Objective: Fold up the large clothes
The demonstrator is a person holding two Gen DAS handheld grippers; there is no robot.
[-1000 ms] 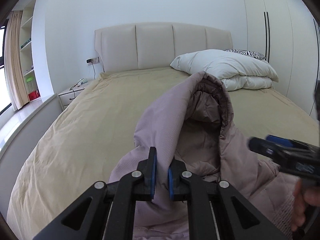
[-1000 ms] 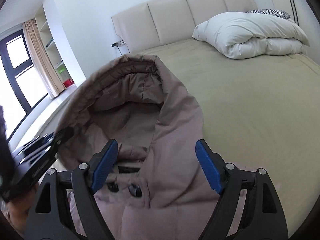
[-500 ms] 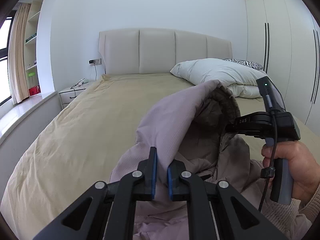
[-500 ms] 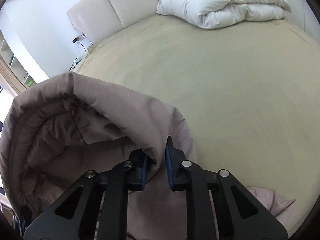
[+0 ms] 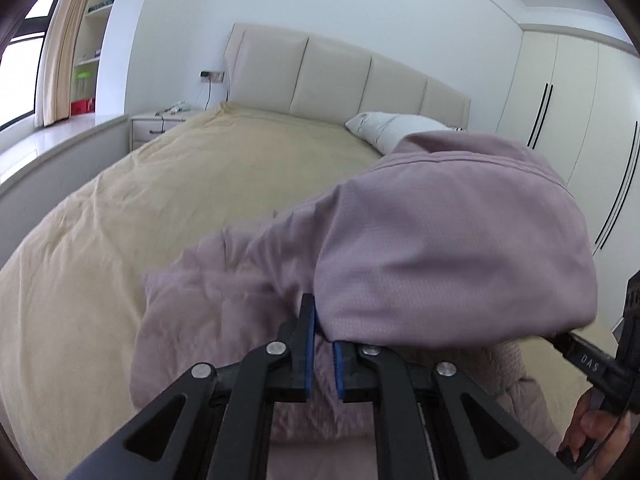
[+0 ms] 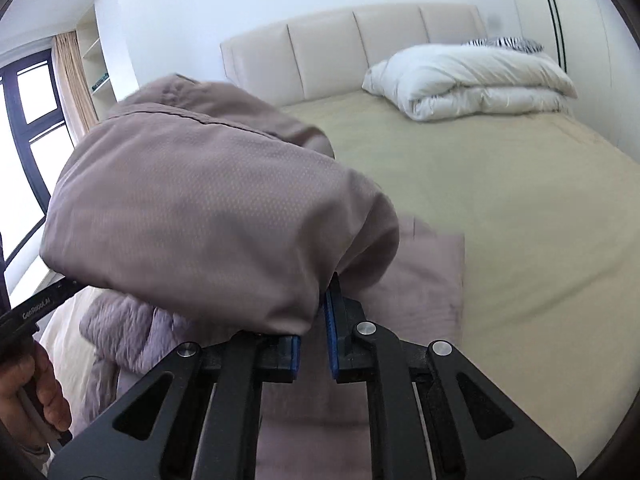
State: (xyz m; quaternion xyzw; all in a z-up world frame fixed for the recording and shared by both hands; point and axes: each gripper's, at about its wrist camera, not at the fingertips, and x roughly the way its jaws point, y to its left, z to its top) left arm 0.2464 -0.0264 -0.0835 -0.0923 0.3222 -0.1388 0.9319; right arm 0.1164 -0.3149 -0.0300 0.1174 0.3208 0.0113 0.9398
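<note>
A mauve padded hooded jacket (image 5: 224,312) lies at the near end of the bed. Its hood (image 5: 452,240) is lifted and turned with its outer side toward me. My left gripper (image 5: 323,344) is shut on the hood's left edge. My right gripper (image 6: 313,328) is shut on the hood's (image 6: 200,208) right edge. The jacket body (image 6: 420,280) spreads flat beneath the hood. Each gripper shows at the edge of the other's view: the right one in the left wrist view (image 5: 592,364), the left one in the right wrist view (image 6: 36,308).
The bed (image 5: 200,184) has a tan cover and a padded headboard (image 5: 340,80). A folded white duvet (image 6: 472,80) lies at the head on the right. A nightstand (image 5: 160,128) and a window ledge (image 5: 48,148) are to the left, wardrobes (image 5: 580,120) to the right.
The right gripper closed on the hood edge. Both grippers then lifted and flipped the hood over, so its outer side now faces me instead of its lining.
</note>
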